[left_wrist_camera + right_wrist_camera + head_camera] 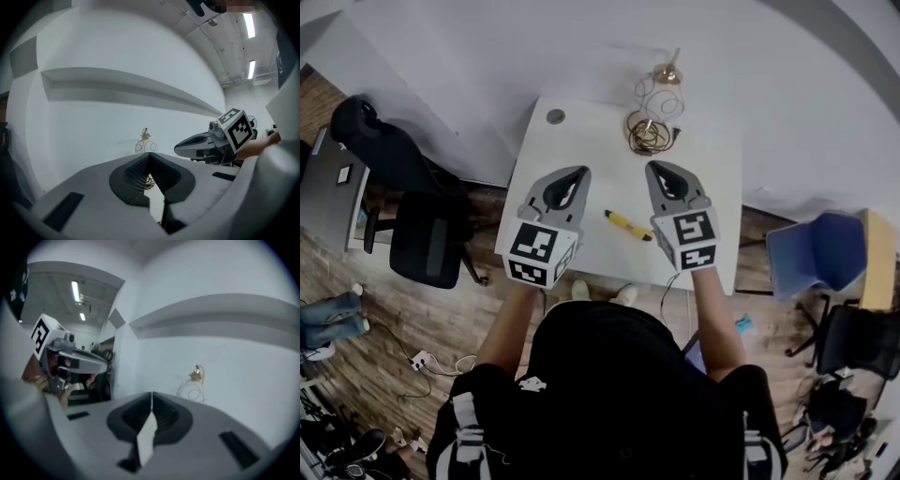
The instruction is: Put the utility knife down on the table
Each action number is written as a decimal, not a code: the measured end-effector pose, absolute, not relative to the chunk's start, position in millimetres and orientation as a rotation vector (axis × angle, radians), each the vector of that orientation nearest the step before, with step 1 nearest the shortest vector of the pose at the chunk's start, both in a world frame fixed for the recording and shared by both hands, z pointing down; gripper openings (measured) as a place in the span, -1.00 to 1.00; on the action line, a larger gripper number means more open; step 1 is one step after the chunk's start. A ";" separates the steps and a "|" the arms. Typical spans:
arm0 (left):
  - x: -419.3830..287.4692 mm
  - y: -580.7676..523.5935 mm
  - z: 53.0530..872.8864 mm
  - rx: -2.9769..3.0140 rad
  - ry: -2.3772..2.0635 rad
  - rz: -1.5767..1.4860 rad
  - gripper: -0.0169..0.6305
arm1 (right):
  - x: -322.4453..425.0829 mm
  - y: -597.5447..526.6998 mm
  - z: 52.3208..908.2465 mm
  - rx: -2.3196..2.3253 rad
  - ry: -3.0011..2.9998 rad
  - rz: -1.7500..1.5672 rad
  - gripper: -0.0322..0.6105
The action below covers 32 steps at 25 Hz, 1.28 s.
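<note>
The slim yellow utility knife [628, 225] with black ends lies flat on the white rectangular table [581, 131], near the centre of the head view and close to the table's lower edge. It slants from upper left to lower right. It lies between the two grippers, held by neither. The grey left gripper [570, 180] has its jaw tips pressed together with nothing between them. The grey right gripper [664, 174] is likewise closed and empty. Higher in the frame, a tangled coil of brownish wire [650, 133] rests on the table. A black office chair [417, 211] stands at left.
</note>
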<state>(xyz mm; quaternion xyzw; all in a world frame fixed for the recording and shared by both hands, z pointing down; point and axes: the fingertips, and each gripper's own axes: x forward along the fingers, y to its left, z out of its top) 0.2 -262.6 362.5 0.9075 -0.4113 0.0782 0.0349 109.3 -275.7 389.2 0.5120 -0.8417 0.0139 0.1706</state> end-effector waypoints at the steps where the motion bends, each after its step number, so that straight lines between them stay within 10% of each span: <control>1: 0.7 -263.2 358.2 2.798 -1.271 0.232 -0.91 | 109.3 -275.7 382.5 1.464 -2.398 0.021 -0.79; 32: 4.0 -256.9 292.8 2.913 -1.306 0.028 -0.90 | 103.8 -261.0 311.6 1.583 -2.499 -0.131 -0.79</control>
